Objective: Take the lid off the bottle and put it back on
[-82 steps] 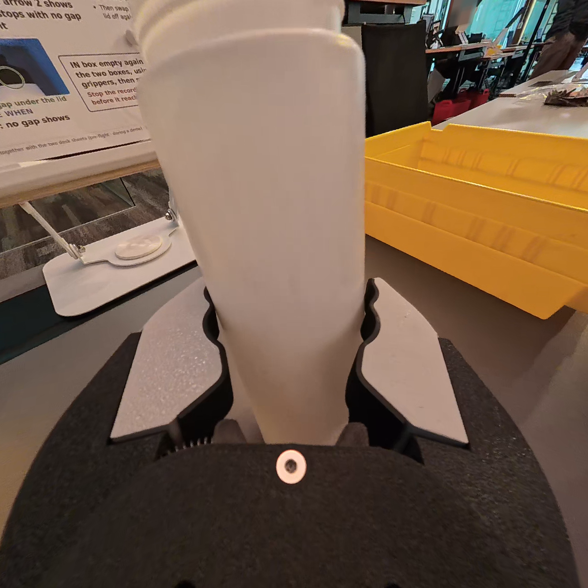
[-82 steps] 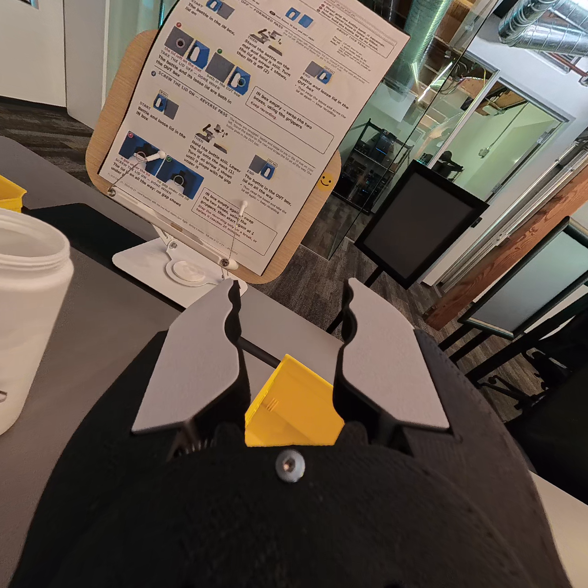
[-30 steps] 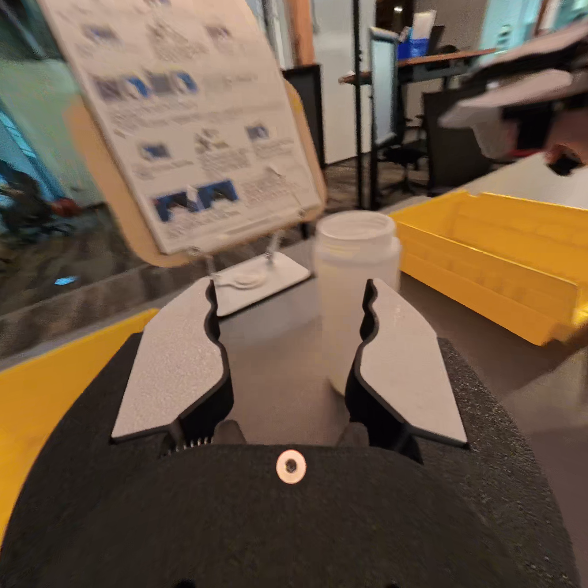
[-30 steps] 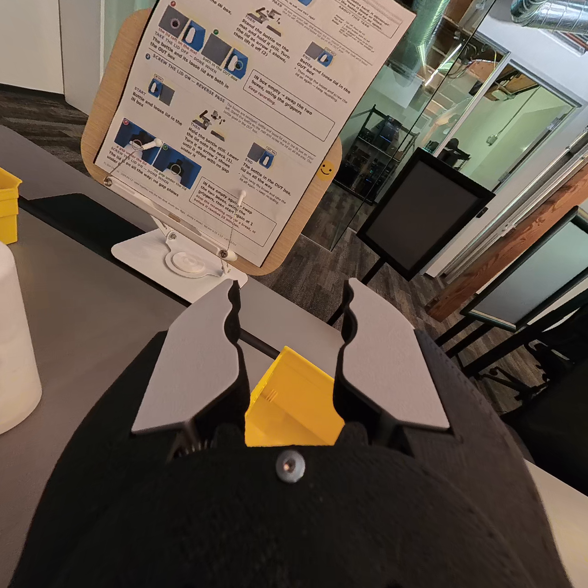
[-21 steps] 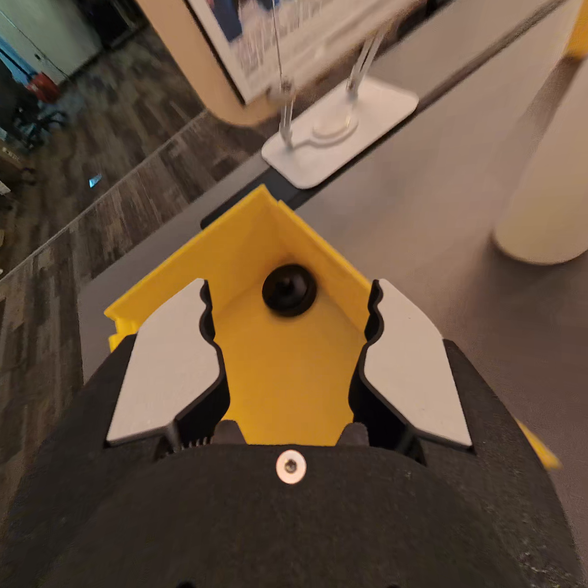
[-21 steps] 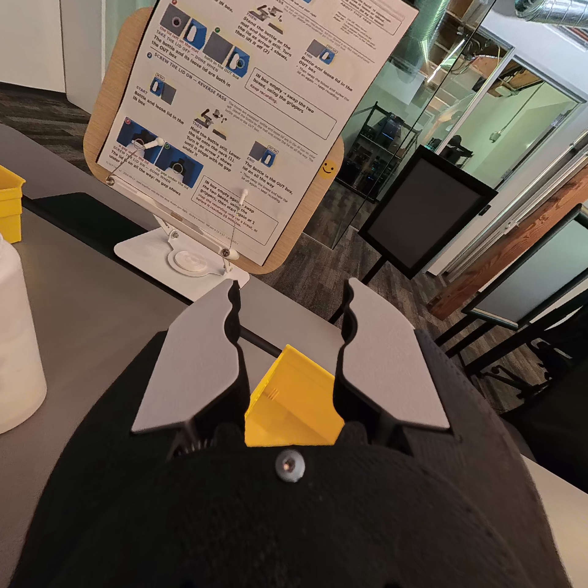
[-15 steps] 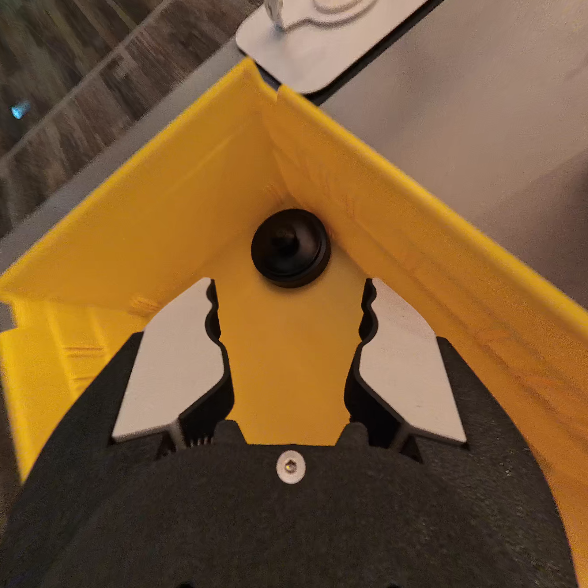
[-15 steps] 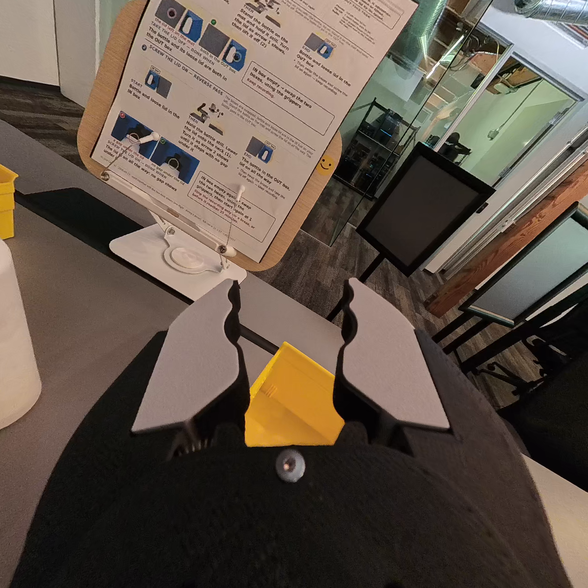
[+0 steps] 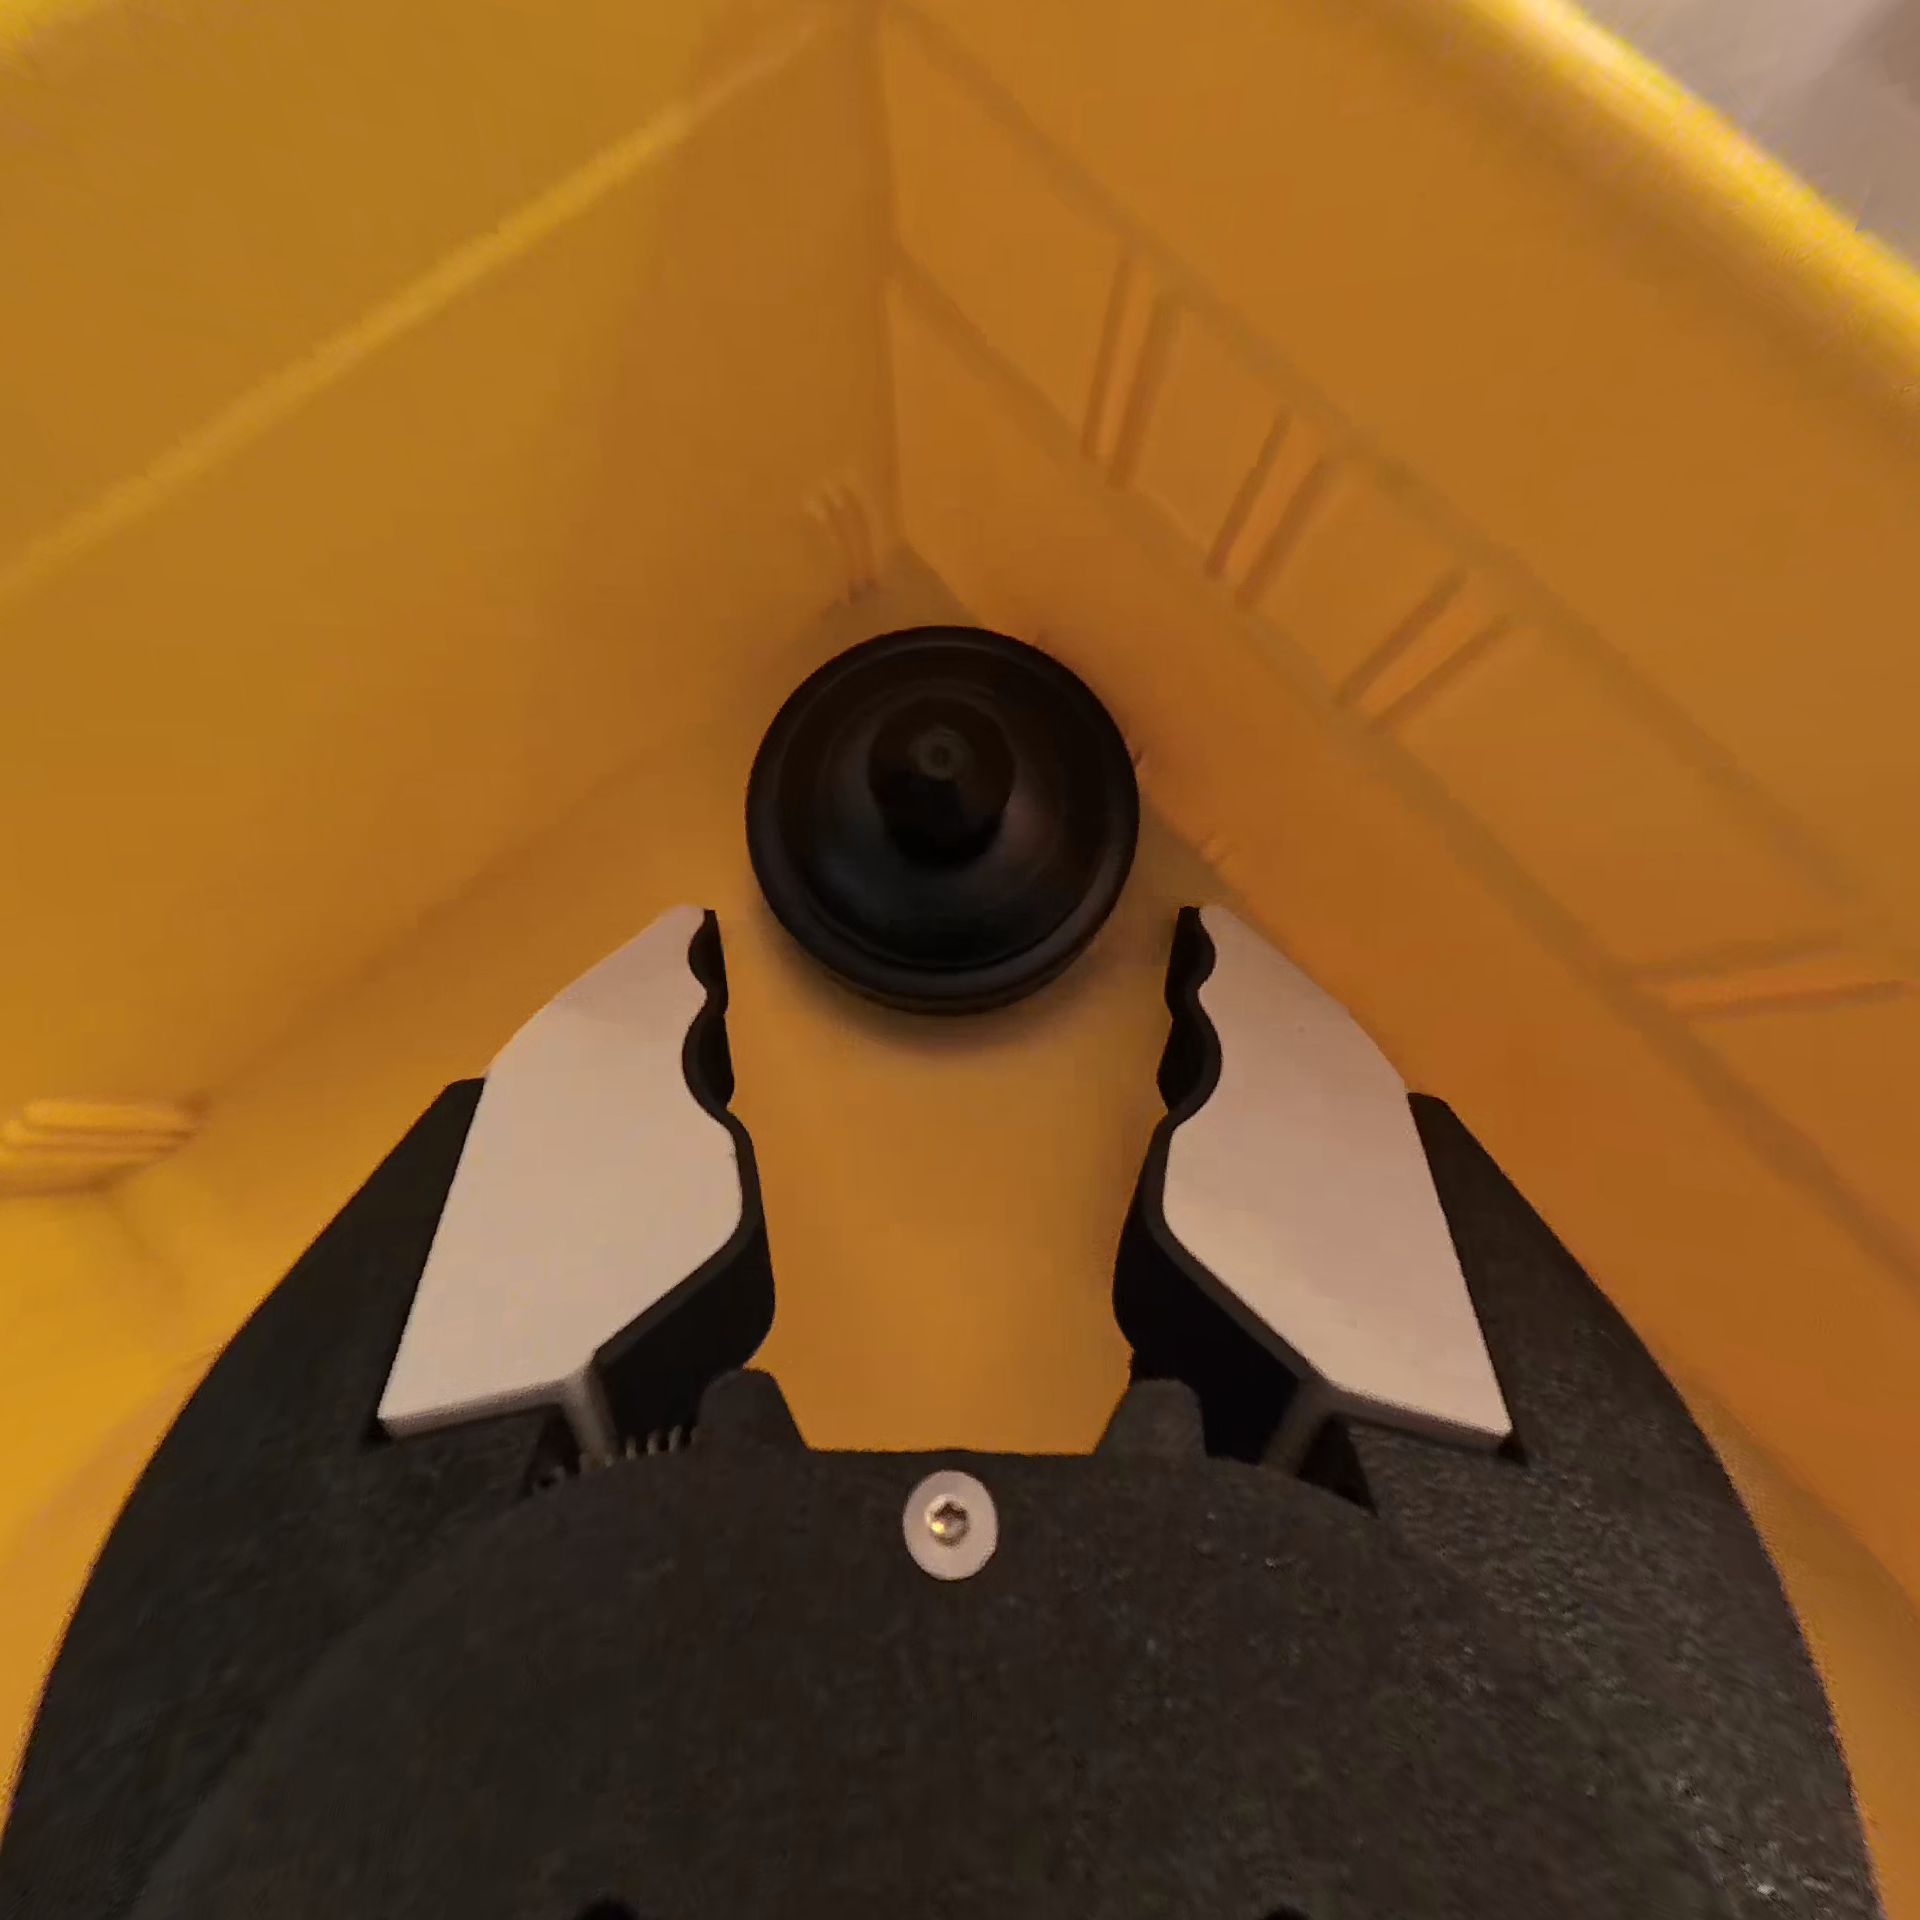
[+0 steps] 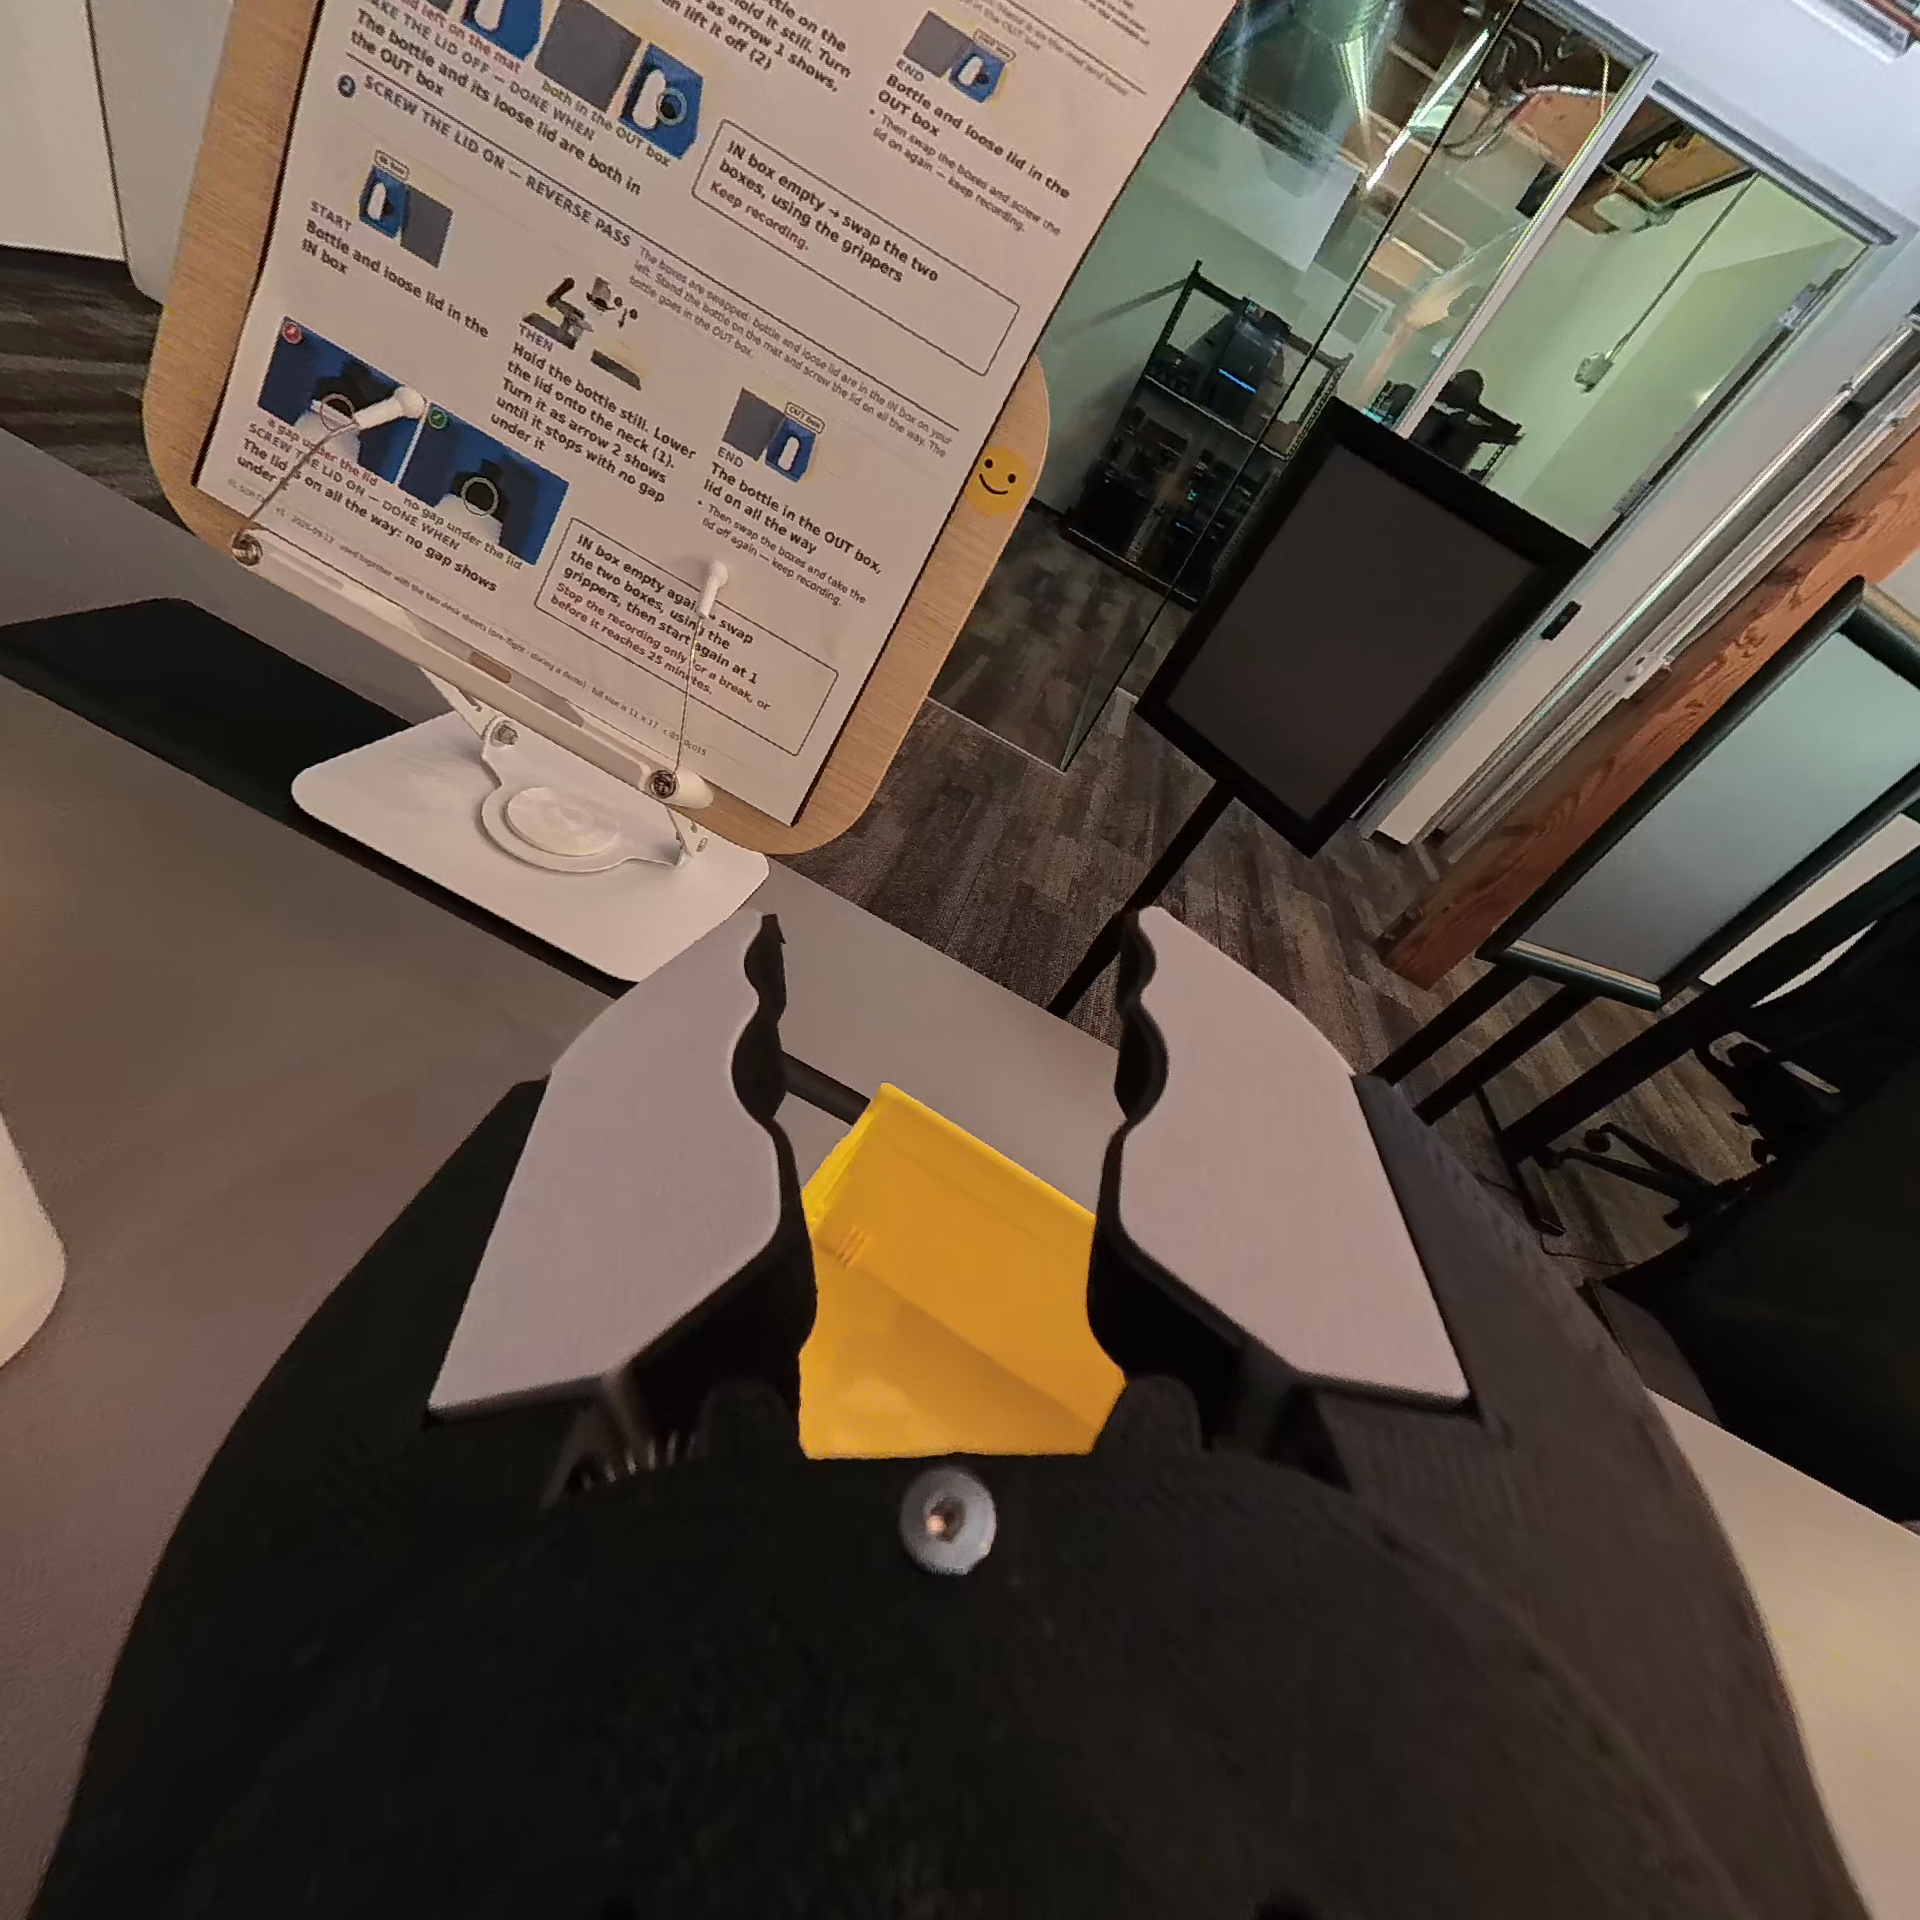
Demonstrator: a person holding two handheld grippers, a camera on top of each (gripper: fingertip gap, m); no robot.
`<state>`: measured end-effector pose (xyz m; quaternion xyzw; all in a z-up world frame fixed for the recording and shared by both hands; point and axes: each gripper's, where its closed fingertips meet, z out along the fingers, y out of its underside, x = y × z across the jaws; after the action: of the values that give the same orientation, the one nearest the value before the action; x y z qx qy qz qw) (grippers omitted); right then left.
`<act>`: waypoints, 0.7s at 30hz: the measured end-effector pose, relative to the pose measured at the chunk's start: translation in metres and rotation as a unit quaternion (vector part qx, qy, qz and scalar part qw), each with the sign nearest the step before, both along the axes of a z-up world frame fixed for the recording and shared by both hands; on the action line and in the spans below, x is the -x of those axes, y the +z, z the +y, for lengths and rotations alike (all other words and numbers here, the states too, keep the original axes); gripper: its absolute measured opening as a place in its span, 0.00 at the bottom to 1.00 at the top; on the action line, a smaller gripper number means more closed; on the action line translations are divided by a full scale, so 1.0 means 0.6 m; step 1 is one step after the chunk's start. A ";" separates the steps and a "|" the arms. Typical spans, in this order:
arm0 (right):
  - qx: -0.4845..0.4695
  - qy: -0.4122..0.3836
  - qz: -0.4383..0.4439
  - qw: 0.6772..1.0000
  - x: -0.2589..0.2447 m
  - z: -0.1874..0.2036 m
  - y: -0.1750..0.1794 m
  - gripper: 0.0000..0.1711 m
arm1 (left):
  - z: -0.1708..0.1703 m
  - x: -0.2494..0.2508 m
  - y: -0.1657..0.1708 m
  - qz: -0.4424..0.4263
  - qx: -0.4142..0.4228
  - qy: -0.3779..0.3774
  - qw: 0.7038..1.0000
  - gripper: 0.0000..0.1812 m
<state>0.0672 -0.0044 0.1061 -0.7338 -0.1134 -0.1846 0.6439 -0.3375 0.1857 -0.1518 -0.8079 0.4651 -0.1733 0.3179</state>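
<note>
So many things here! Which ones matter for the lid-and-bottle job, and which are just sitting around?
Part of the job:
- round black plastic lid, in the corner of the yellow plastic bin
- open left claw, reaching for it
- white plastic bottle, at the picture's edge

Just around:
- printed instruction board on a white stand
- dark standing screen

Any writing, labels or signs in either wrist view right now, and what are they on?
White printed instruction sheet on the wooden board, right wrist view: many lines of print, legible, but I won't copy the wording.
Yellow smiley-face sticker on that board: a sign, no words.
Black round lid and yellow plastic bin, left wrist view: no writing visible.
</note>
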 end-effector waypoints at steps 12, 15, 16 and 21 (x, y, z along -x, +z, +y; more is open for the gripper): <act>0.004 0.003 0.004 1.000 -0.003 0.003 -0.004 0.37 | 0.010 0.009 0.028 -0.013 -0.021 0.024 0.999 0.35; 0.005 0.005 0.008 1.000 -0.004 0.004 -0.005 0.36 | 0.007 0.016 0.068 -0.027 -0.035 0.027 0.999 0.35; 0.006 0.006 0.009 1.000 -0.004 0.004 -0.006 0.37 | 0.006 0.019 0.086 -0.031 -0.042 0.027 0.998 0.35; 0.001 0.012 0.012 1.000 -0.002 -0.001 0.002 0.36 | -0.017 0.021 0.195 -0.051 -0.087 0.009 0.995 0.35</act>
<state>0.0687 -0.0048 0.1072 -0.7350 -0.1150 -0.1680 0.6468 -0.3499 0.1753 -0.0346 -0.7715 0.4542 -0.1703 0.4117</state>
